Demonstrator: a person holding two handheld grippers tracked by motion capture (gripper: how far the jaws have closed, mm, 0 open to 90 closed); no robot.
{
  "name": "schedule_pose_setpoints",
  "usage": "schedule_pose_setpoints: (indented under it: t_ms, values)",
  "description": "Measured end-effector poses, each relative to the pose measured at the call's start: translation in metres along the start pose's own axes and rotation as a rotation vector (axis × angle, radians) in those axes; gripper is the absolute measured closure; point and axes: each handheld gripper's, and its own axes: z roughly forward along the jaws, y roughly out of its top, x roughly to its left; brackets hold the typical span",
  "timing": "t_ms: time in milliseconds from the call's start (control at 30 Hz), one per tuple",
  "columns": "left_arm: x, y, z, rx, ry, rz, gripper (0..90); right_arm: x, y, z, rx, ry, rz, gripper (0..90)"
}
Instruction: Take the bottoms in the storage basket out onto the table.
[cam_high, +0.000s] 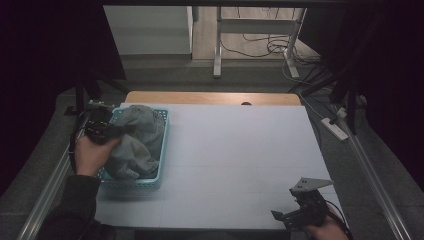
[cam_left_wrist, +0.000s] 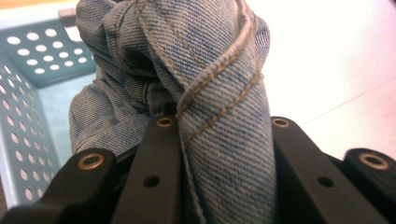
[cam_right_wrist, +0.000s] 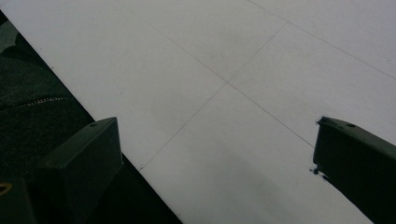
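Note:
A bundle of pale blue denim (cam_high: 135, 140) fills the teal perforated basket (cam_high: 162, 150) at the table's left. My left gripper (cam_high: 117, 131) sits at the basket's left rim, shut on a fold of that denim (cam_left_wrist: 224, 140), whose orange stitching runs up between the jaws. The basket wall (cam_left_wrist: 28, 107) stands to the left behind it. My right gripper (cam_high: 280, 216) rests low at the front right of the white table (cam_high: 235, 150). It is open, and between its jaws (cam_right_wrist: 215, 154) lies only bare table surface.
A wooden strip (cam_high: 210, 98) edges the table's far side. Metal rails (cam_high: 45, 195) run along both sides. Beyond the table stand desk legs (cam_high: 218, 45) and floor cables (cam_high: 270, 47). A dark sleeve (cam_right_wrist: 32, 112) lies past the table's near edge.

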Motion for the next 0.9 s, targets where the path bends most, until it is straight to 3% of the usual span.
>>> schedule_pose_setpoints:
  t_ms: [200,367,567,900]
  values:
    - [0.001,0.009,-0.009,-0.020,-0.006,-0.003,77.1,0.000,0.000,0.000,0.001,-0.003,0.000,1.3]
    - [0.000,0.017,-0.017,-0.042,-0.043,-0.004,77.1,0.000,0.000,0.000,0.001,-0.003,0.001,1.3]
    - [-0.008,0.031,-0.026,-0.067,-0.088,0.022,77.2,0.000,0.000,0.000,0.002,-0.002,0.001,1.3]
    - [-0.031,0.059,-0.037,-0.071,-0.102,0.095,77.2,0.000,0.000,0.000,0.000,-0.002,0.002,1.3]
